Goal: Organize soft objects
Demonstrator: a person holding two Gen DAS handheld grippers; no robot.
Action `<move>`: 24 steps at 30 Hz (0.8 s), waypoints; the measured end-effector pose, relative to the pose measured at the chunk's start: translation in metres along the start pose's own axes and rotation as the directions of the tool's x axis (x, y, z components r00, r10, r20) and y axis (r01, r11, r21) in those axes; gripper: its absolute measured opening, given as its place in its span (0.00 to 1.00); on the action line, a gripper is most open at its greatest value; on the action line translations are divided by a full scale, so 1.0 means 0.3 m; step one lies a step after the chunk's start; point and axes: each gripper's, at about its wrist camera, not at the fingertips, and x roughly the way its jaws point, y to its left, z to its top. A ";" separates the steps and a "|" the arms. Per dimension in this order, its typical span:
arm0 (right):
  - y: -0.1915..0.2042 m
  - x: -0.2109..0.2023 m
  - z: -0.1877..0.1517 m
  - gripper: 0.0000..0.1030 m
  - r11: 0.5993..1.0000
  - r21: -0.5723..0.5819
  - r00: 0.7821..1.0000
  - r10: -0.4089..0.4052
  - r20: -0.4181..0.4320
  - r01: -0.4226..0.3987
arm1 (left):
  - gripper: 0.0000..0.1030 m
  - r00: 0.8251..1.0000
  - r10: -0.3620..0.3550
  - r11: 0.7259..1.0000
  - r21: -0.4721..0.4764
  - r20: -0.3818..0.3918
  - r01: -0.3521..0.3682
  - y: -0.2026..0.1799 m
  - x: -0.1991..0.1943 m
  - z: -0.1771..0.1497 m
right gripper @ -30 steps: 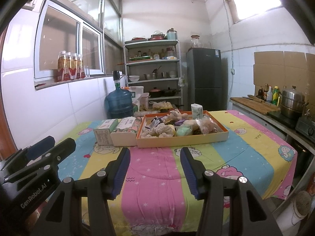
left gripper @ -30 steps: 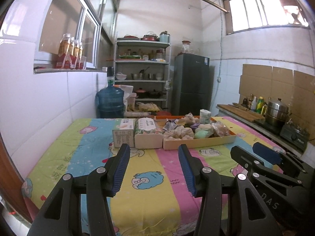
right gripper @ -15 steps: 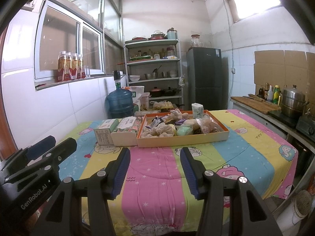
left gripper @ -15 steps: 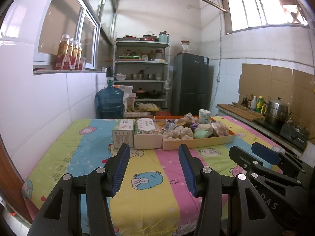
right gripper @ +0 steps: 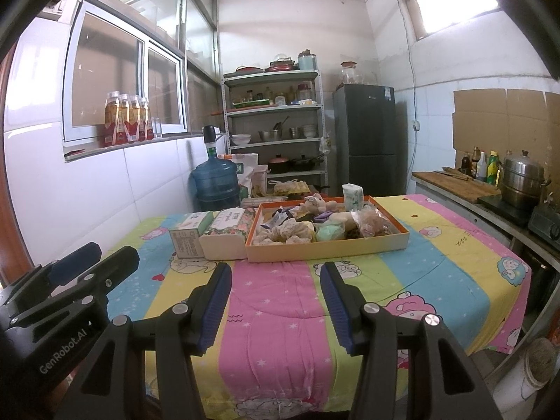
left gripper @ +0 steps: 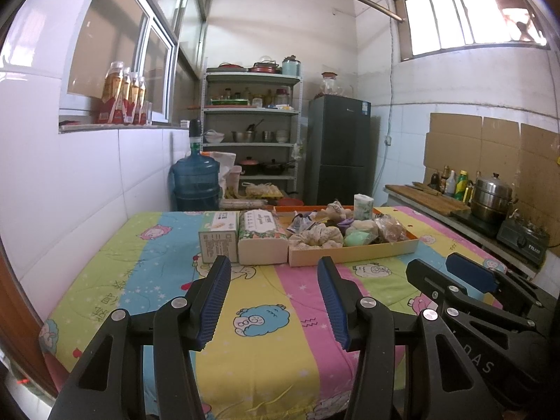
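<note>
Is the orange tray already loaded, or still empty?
Loaded. The orange tray holds a heap of soft items, among them a green bundle and a lacy scrunchie.

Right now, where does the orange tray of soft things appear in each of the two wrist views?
Left wrist view: the orange tray lies right of center, beyond the fingers, with two boxes on its left side.
Right wrist view: the tray lies near center, straight ahead above the fingers.
Shared landmark: the dark fridge stands behind it in both.
</note>
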 end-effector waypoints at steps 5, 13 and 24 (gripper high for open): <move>0.001 -0.001 0.000 0.51 1.000 0.000 1.000 -0.001 0.001 0.001 | 0.52 1.000 0.001 1.000 0.000 0.002 -0.001 -0.001 -0.001 0.001; 0.005 -0.004 -0.002 0.51 1.000 0.002 1.000 0.001 -0.002 -0.001 | 0.52 1.000 0.000 1.000 0.001 0.001 0.000 -0.002 -0.004 0.000; 0.002 -0.001 0.000 0.51 1.000 0.002 1.000 0.001 -0.001 -0.001 | 0.52 1.000 -0.001 1.000 0.001 0.000 0.001 -0.003 -0.004 0.001</move>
